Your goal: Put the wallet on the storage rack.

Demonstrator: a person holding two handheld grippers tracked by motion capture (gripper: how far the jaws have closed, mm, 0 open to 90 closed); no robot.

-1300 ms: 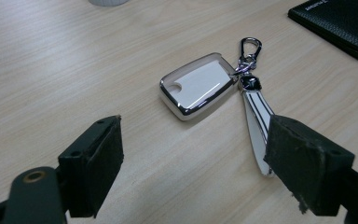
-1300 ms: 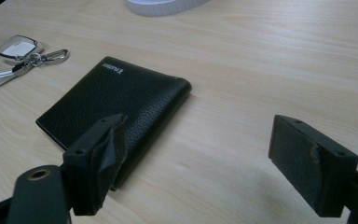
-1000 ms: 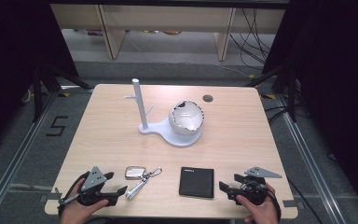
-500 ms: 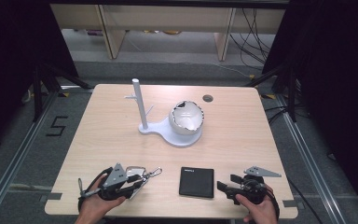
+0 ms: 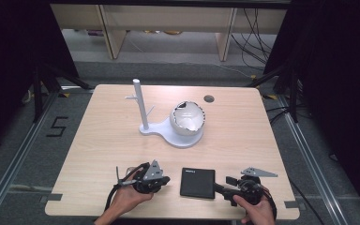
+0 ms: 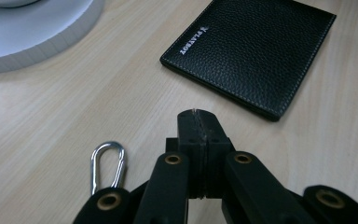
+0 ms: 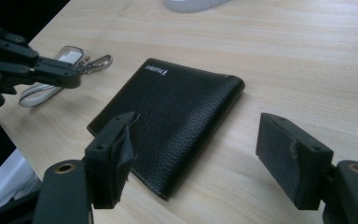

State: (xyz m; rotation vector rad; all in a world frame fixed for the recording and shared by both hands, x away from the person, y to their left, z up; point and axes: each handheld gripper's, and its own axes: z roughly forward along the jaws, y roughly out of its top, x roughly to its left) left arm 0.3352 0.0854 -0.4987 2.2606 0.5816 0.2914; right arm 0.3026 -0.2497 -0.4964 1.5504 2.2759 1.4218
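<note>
A black leather wallet (image 5: 197, 183) (image 6: 256, 51) (image 7: 168, 116) lies flat near the table's front edge. My left gripper (image 5: 165, 180) (image 6: 198, 116) is shut, just left of the wallet and low over a key bunch. The bunch's silver carabiner (image 6: 107, 161) (image 7: 99, 61) lies on the table beside the jaws, with a clear tag (image 7: 70, 52) and a white strap (image 7: 35, 95). Whether the jaws pinch part of the bunch I cannot tell. My right gripper (image 5: 221, 186) (image 7: 203, 156) is open, its jaws standing to either side of the wallet's near corner without touching it.
A white stand (image 5: 166, 136) sits mid-table, with an upright post (image 5: 139, 105) and a cracked white bowl (image 5: 187, 118) on its base. A dark round hole (image 5: 209, 99) lies in the table's far side. Black frames and cables flank the table (image 5: 103, 140).
My left gripper has moved right from the table's front left, over the key bunch, and now hides it in the high view. The right gripper has stayed in place.
</note>
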